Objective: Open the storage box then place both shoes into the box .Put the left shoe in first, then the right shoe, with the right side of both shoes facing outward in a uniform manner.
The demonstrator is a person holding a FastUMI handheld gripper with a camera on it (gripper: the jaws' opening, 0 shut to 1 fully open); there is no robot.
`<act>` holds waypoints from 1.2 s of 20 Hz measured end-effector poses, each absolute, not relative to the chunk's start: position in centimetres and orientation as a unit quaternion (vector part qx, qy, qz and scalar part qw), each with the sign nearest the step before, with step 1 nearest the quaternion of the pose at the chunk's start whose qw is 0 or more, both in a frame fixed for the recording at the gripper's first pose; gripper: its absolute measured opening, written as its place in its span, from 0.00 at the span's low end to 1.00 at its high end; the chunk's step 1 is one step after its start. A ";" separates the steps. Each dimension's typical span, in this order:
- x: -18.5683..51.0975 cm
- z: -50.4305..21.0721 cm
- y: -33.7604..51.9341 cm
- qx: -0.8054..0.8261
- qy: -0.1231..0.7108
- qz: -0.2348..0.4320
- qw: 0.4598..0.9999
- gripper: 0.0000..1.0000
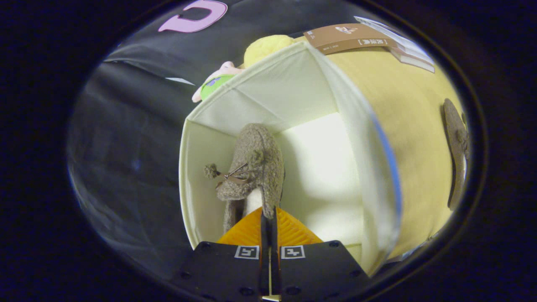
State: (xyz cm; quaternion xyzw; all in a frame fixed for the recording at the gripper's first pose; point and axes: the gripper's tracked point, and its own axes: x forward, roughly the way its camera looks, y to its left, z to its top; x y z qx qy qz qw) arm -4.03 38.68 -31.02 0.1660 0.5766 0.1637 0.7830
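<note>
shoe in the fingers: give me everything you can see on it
The shoe is a grey-brown, fuzzy, wool-like slipper with a small pompom and a thin brown bow on its upper. It hangs inside the open cream fabric storage box, close to one side wall, toe pointing away from the gripper. The fingers are closed together on the edge of its opening, pinching the rim. A pale lining shows just ahead of the fingers. Whether it touches the box wall is unclear.

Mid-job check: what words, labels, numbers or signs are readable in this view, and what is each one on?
Brown booklet beyond the storage box: a short bracketed line and a small logo, too small and blurred to read.
White book beside it: fine print, unreadable.
Gripper, fingers shut on the shoe inside the box: two square coded markers, no words.
</note>
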 end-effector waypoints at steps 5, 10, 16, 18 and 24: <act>-3.7 -30.0 39.4 0.170 0.558 0.185 0.791 0.41; -4.8 -24.6 41.1 0.219 0.529 0.262 0.777 1.00; -4.2 -20.3 37.6 0.225 0.487 0.274 0.799 1.00; -3.5 -19.3 35.1 0.225 0.472 0.263 0.810 1.00; -1.6 -19.1 24.6 0.183 0.452 0.195 0.851 1.00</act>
